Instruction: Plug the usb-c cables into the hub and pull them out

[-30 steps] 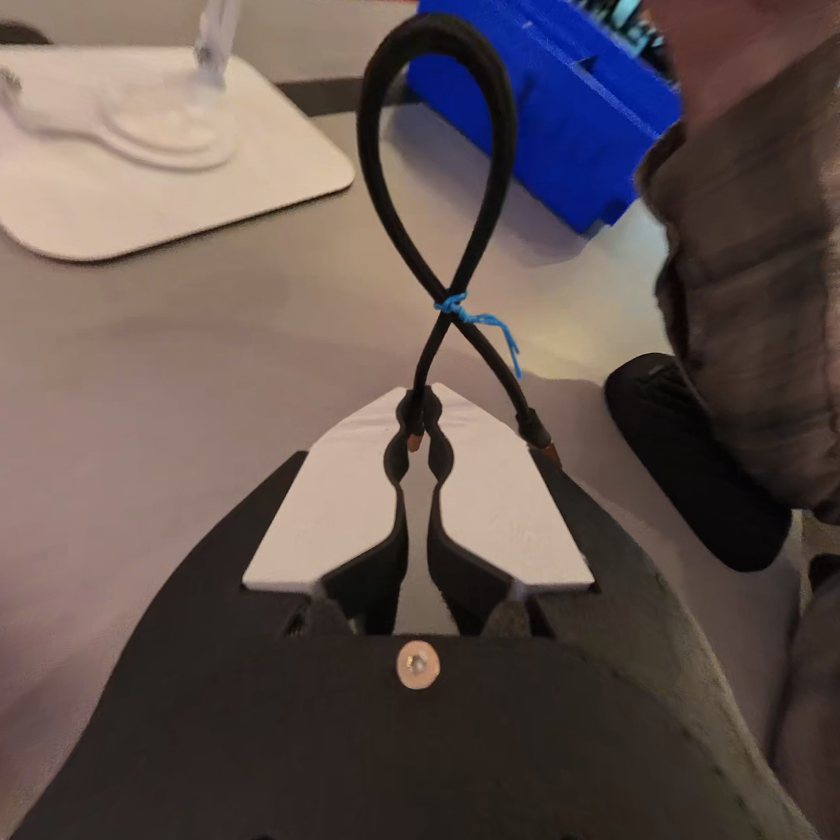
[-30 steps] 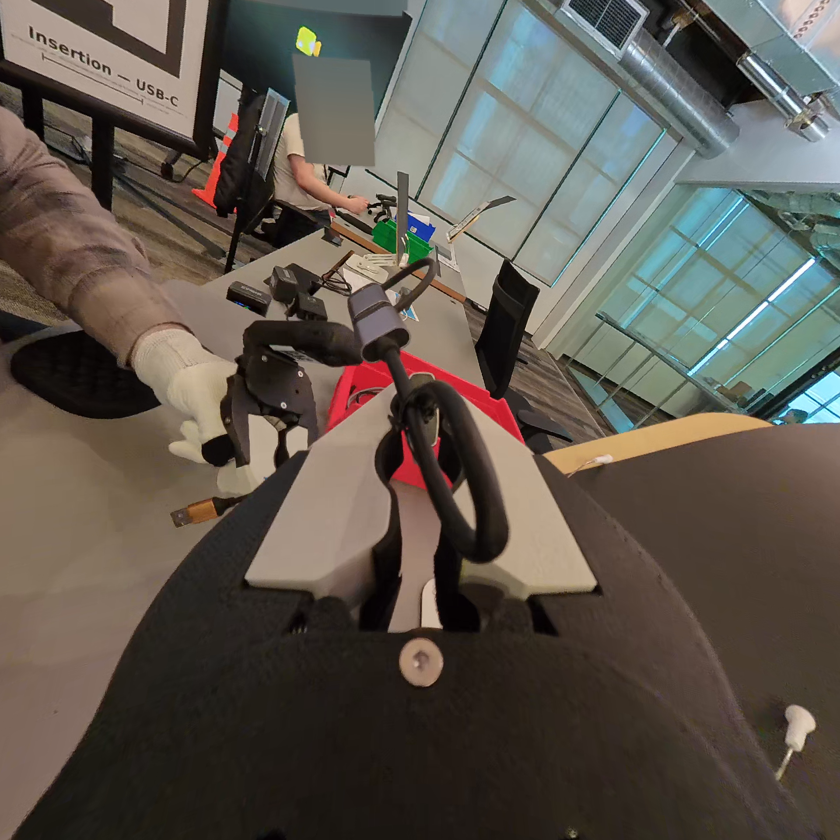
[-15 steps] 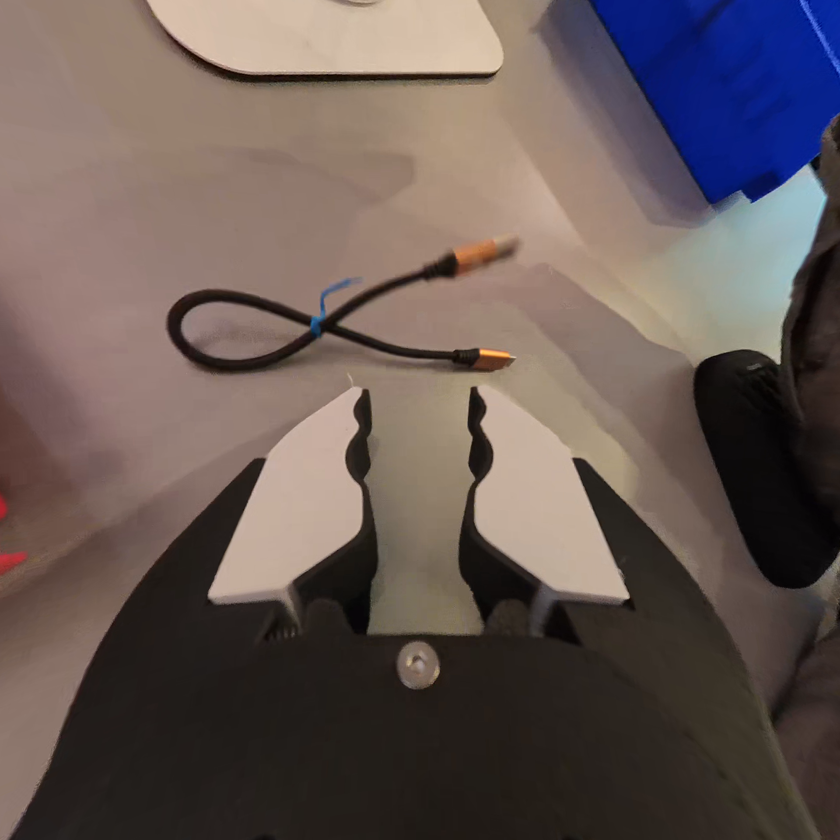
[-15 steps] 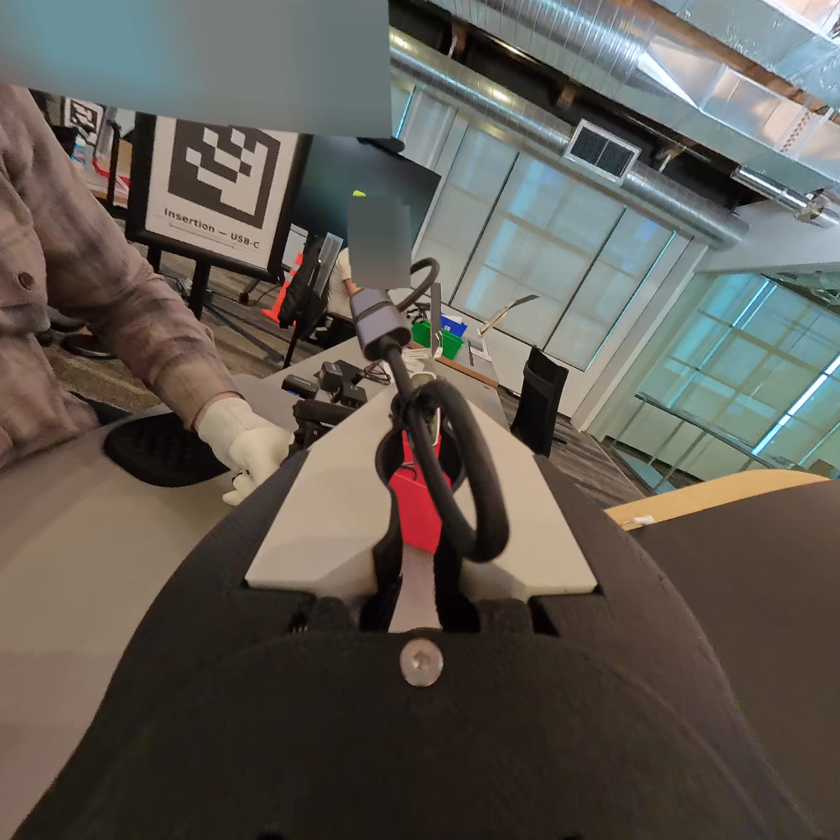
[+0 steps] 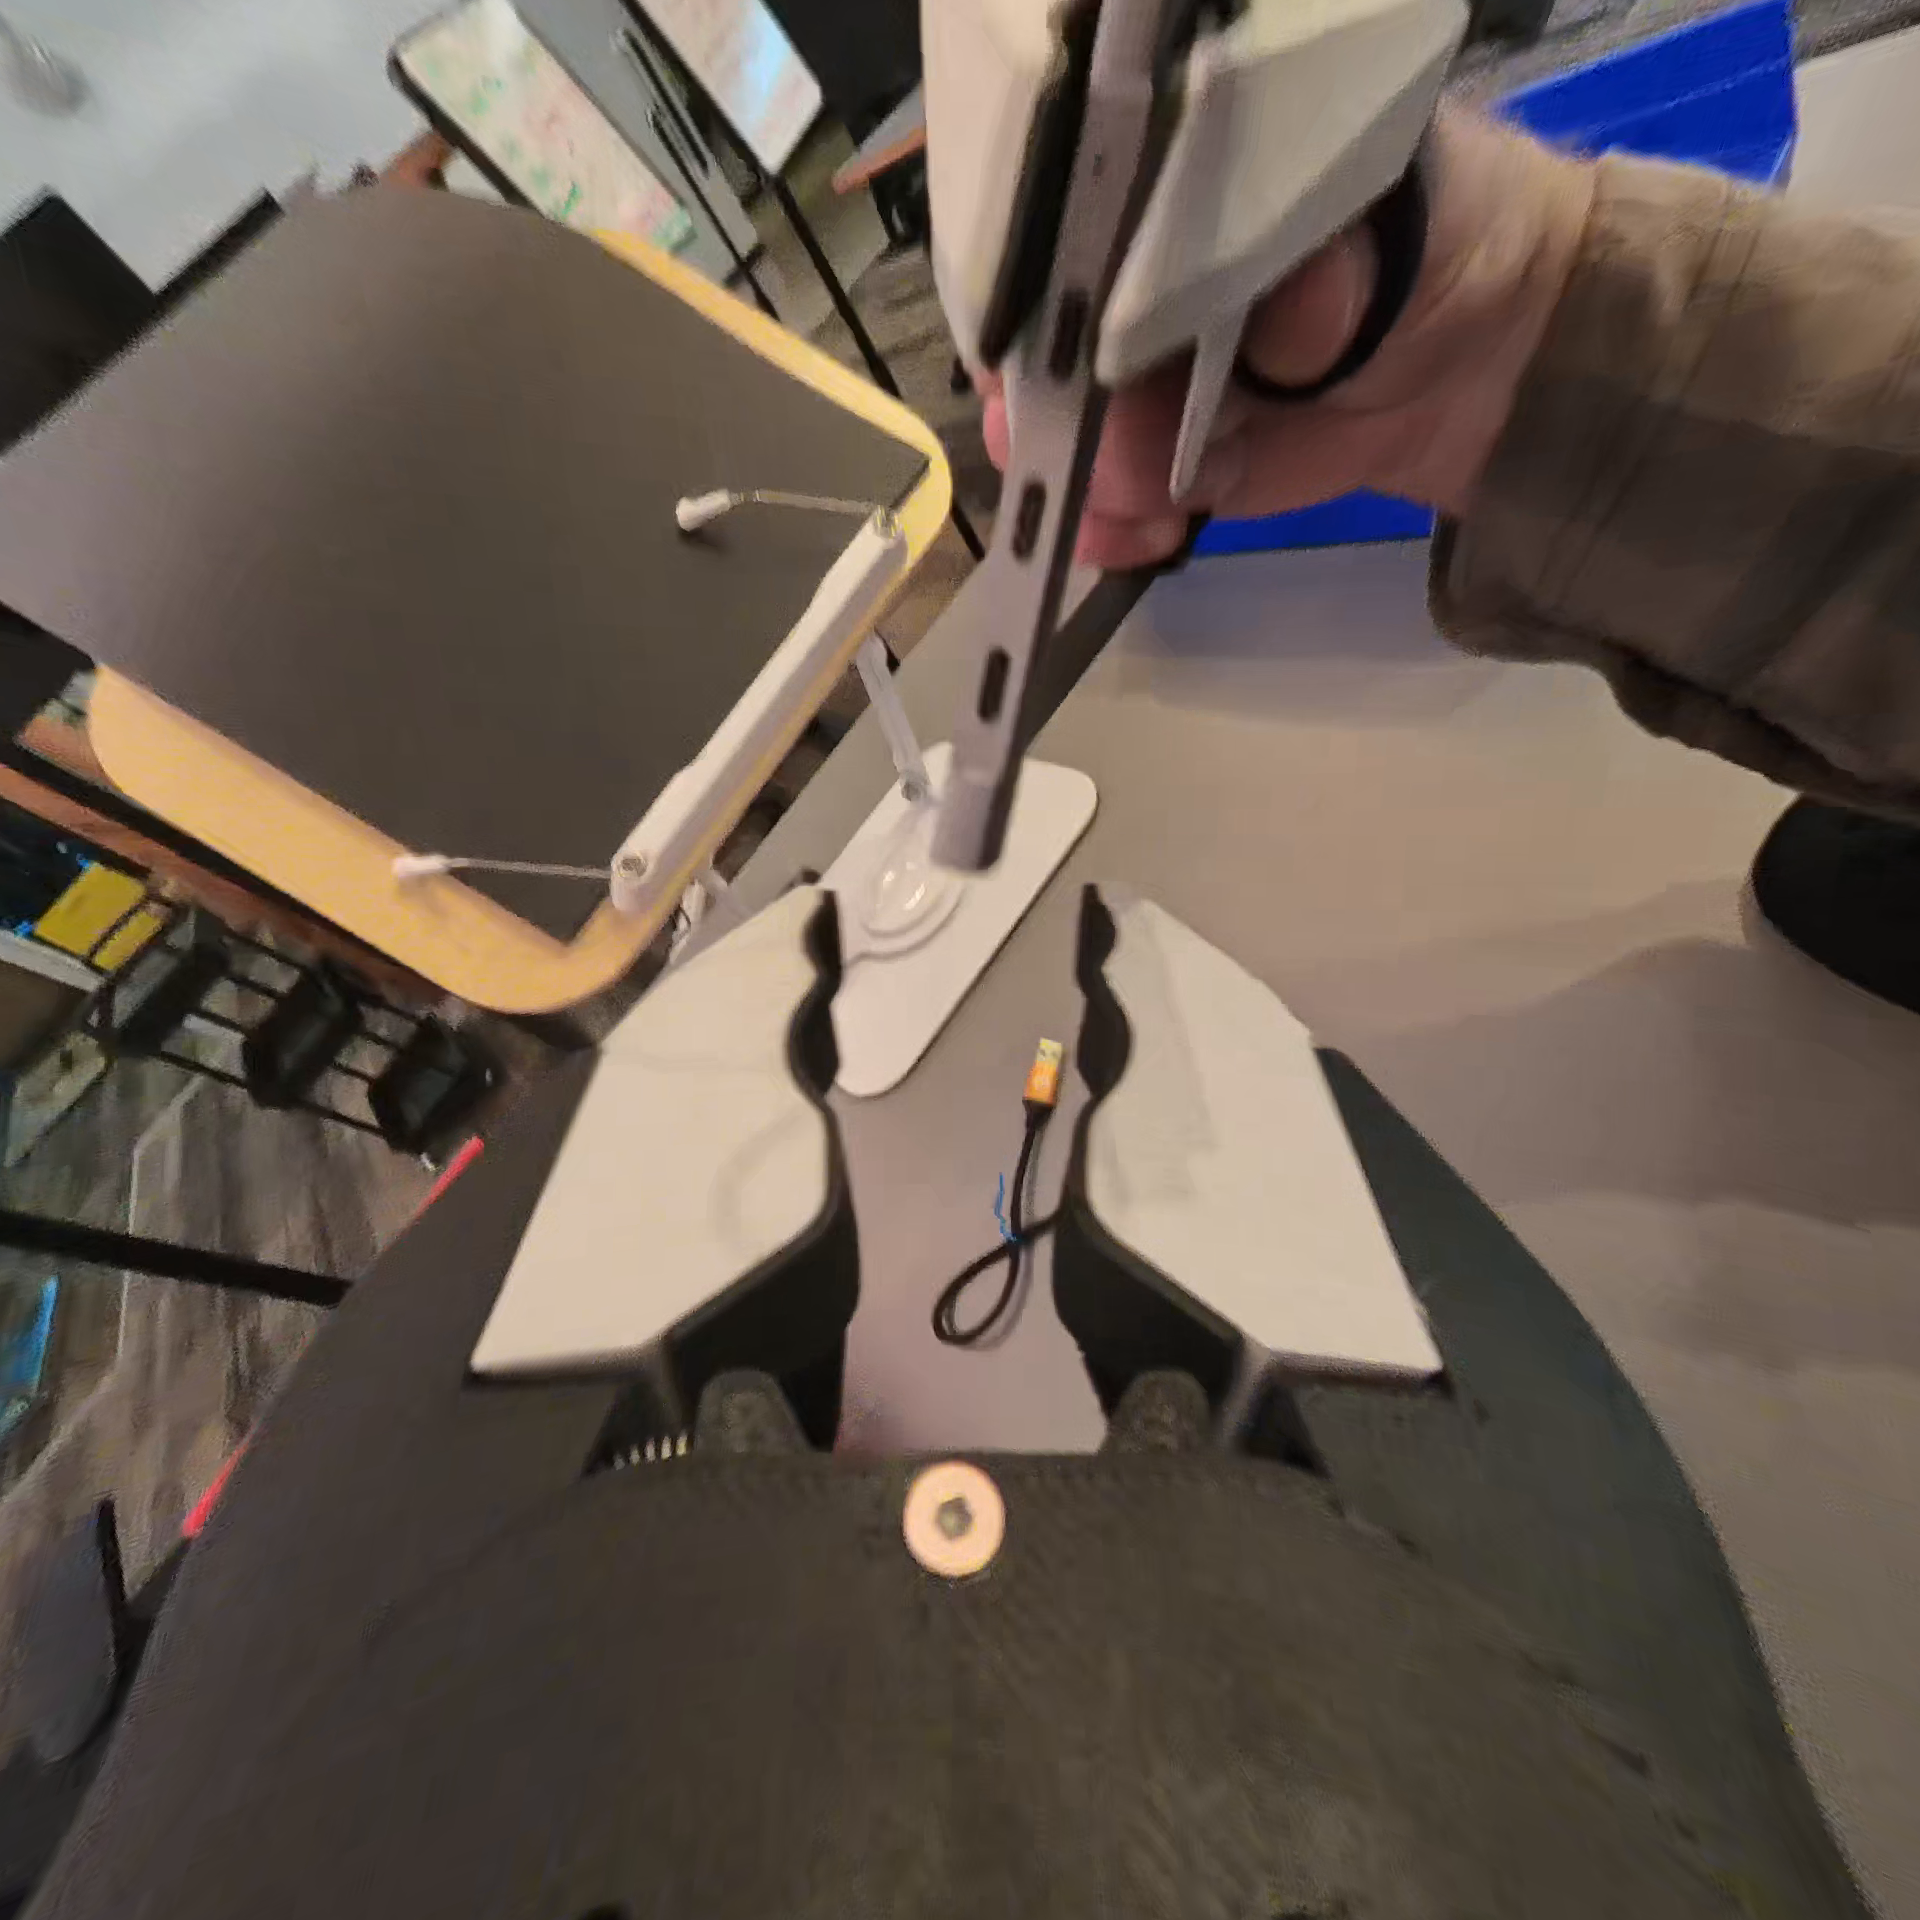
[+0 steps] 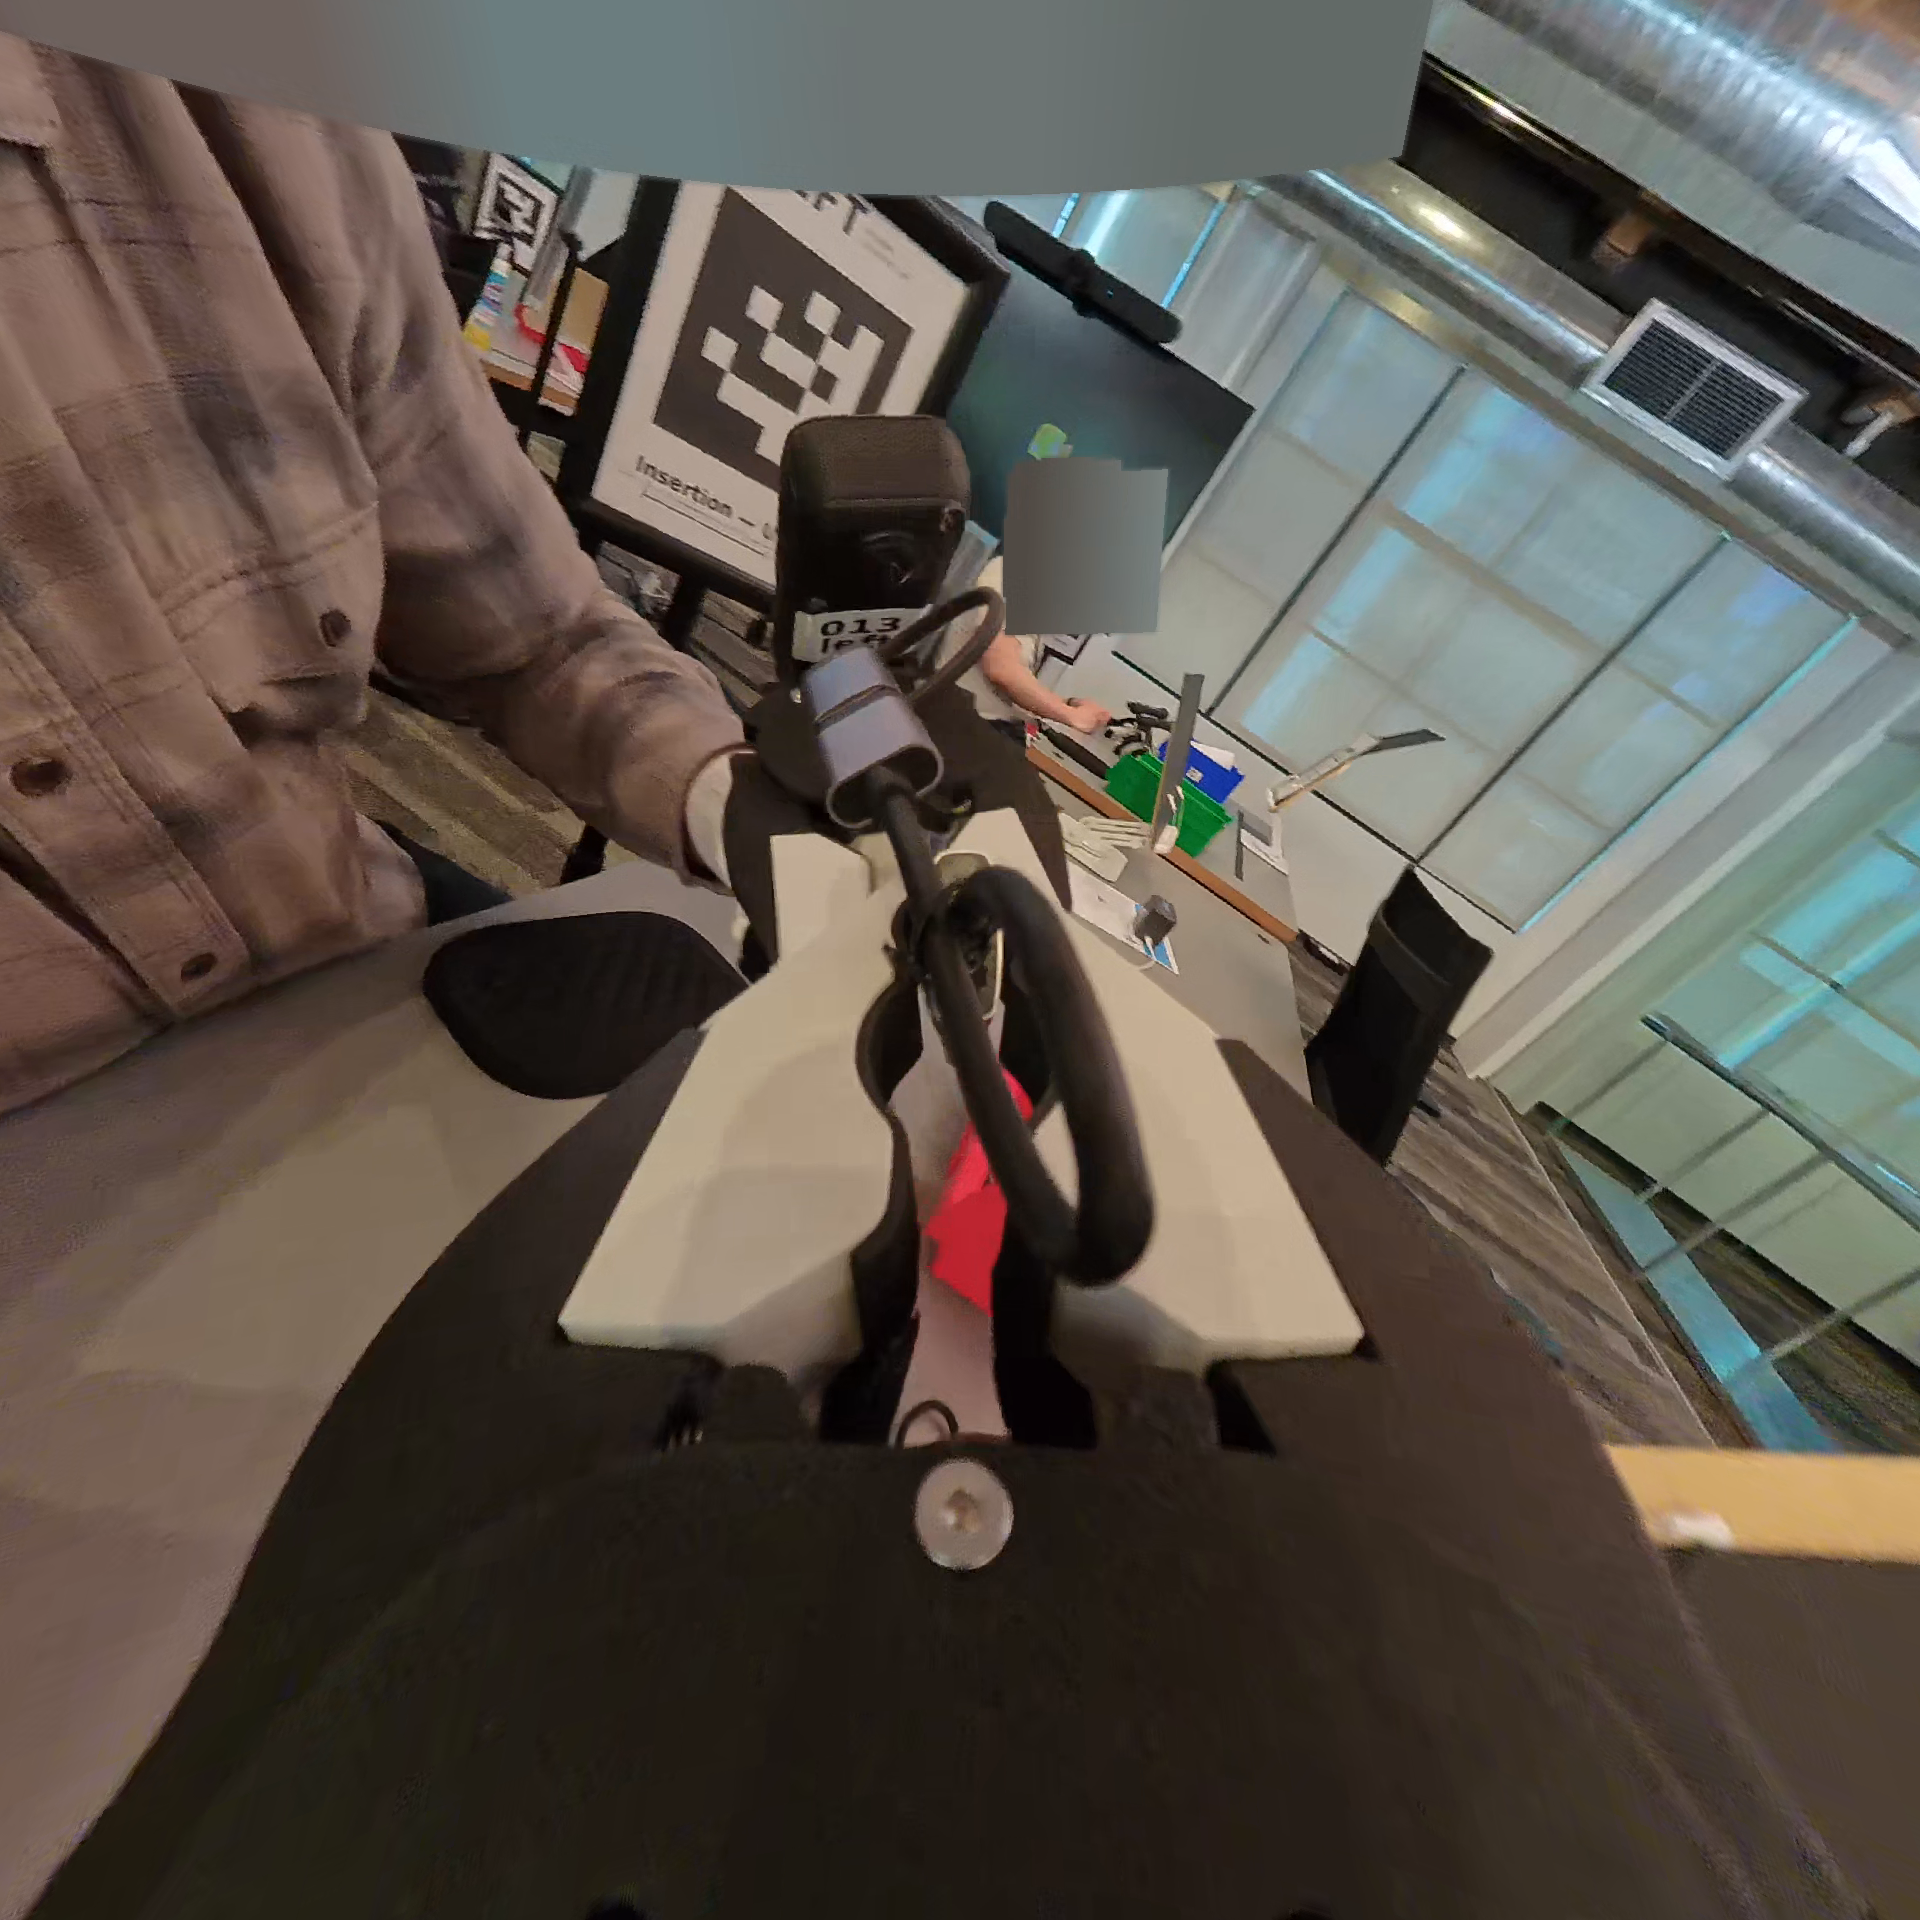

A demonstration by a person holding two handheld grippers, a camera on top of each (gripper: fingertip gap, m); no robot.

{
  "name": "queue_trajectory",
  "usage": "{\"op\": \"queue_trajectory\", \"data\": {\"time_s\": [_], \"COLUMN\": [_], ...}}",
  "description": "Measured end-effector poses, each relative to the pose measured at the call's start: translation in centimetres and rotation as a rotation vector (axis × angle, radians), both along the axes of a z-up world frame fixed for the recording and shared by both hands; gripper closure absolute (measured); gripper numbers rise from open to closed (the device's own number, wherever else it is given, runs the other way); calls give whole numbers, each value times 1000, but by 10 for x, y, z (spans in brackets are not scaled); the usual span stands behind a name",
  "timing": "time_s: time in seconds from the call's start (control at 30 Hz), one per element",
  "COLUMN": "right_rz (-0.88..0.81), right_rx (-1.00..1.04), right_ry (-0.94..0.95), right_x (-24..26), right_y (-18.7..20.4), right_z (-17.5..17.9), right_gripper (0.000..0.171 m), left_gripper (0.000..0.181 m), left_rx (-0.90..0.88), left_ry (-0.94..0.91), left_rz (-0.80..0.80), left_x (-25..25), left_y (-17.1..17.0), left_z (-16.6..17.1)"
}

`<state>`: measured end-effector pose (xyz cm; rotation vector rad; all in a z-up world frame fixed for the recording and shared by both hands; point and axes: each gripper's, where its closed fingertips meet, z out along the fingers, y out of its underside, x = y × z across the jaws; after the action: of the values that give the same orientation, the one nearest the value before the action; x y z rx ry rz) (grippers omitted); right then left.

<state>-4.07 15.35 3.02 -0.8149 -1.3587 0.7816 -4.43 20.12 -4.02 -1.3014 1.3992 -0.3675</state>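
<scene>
My left gripper [image 5: 956,925] is open and empty, raised above the grey table [image 5: 1403,831]. The black USB-C cable [image 5: 1023,1174] with an orange plug [image 5: 1044,1070] and a blue tie lies loose on the table, seen between my fingers. My right gripper [image 5: 1143,156] comes in from above, shut on the slim grey hub [image 5: 1023,582], which points down toward my left fingertips. In the right wrist view my right gripper [image 6: 935,966] grips the hub [image 6: 868,738]. The hub's own black cable [image 6: 1081,1091] loops back over the fingers. The left gripper [image 6: 831,883] is close behind the hub's end.
A white stand base [image 5: 935,997] sits on the table ahead, carrying a black board with a wooden rim [image 5: 416,468]. A blue bin [image 5: 1662,94] is at the back right. A black pad [image 6: 582,997] lies by the person's sleeve [image 6: 260,520]. A red bin [image 6: 966,1205] shows behind my right fingers. Some 8 cm of space lies between my two pairs of fingers.
My left gripper opened and let go of the black cable, which now lies on the table. It then lifted and turned toward the hub. My right gripper kept its hold on the hub.
</scene>
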Motion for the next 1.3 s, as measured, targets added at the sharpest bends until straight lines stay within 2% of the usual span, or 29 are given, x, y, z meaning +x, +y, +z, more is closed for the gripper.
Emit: {"op": "queue_trajectory", "data": {"time_s": [0.1,0.13,0.33,0.47,0.5,0.53,0.63,0.77,0.87,0.93,1.03,1.13,1.3], "right_rz": [22,37,150,150,158,156,154,178,210,305,438,552,620], "right_rx": [9,10,15,57,59,64,62,63,50,-4,-57,-65,-36], "right_ry": [-19,-9,55,49,50,53,46,40,70,100,94,48,-79], "right_x": [-8,-9,-12,-18,-18,-19,-19,-20,-21,-20,-21,-29,-47], "right_y": [-5,-7,-28,-37,-39,-39,-38,-43,-50,-62,-76,-92,-111], "right_z": [-1,1,15,21,22,23,21,21,29,34,29,20,4], "right_gripper": [164,164,165,165,166,165,165,166,162,136,124,127,143], "left_gripper": [170,172,173,172,159,156,171,171,171,171,171,171,171], "left_rx": [13,30,41,29,23,11,35,47,-117,-223,-323,-416,-588], "left_ry": [-25,-37,-87,-107,-133,-145,-162,-127,-173,-182,-181,-172,-149], "left_rz": [-57,-61,-209,-277,-280,-288,-307,-335,-471,-594,-730,-858,-1069], "left_x": [5,5,3,0,-1,-2,-3,-1,-4,-8,-11,-14,-21], "left_y": [-8,-10,-33,-40,-41,-43,-49,-55,-69,-81,-94,-106,-123], "left_z": [7,9,20,28,31,34,38,32,37,38,38,36,29]}}
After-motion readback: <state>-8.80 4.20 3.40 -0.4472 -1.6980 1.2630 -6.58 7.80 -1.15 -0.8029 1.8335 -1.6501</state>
